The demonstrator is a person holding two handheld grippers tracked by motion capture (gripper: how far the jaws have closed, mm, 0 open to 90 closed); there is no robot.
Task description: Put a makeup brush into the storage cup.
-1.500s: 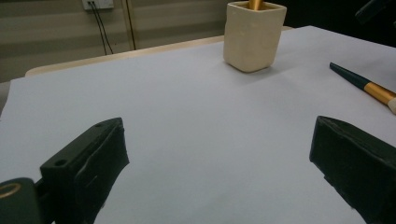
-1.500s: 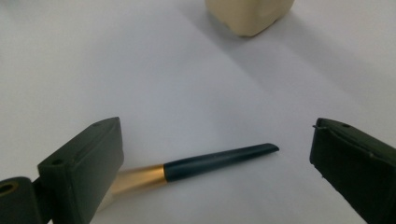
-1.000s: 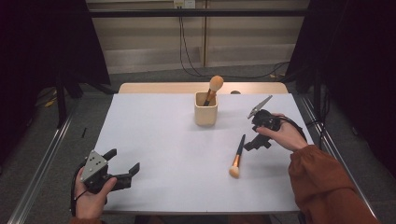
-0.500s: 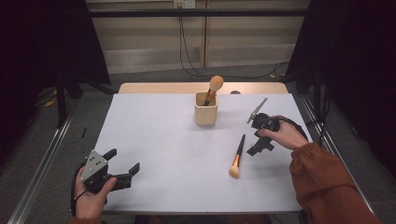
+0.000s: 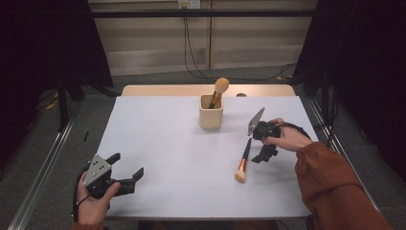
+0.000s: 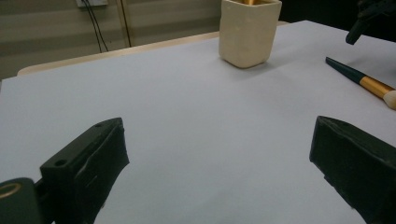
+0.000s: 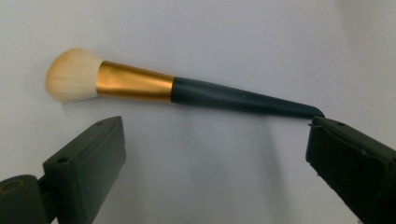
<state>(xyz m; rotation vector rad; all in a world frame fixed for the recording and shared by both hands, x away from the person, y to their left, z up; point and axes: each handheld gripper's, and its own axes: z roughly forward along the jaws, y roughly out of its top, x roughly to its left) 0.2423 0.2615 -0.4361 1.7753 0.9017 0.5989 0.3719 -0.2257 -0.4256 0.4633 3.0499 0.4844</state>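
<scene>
Lower now, right claw (image 5: 262,143) hangs spread beside the makeup brush (image 5: 243,160) — left claw (image 5: 125,171) unmoved, spread too.

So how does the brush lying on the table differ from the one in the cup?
The loose brush lies flat on the white table, beside the open right gripper; the other brush stands tilted in the beige cup. The loose brush shows its whole dark handle and gold ferrule; the cup hides most of the other's handle. Both have pale, rounded bristle heads.
</scene>
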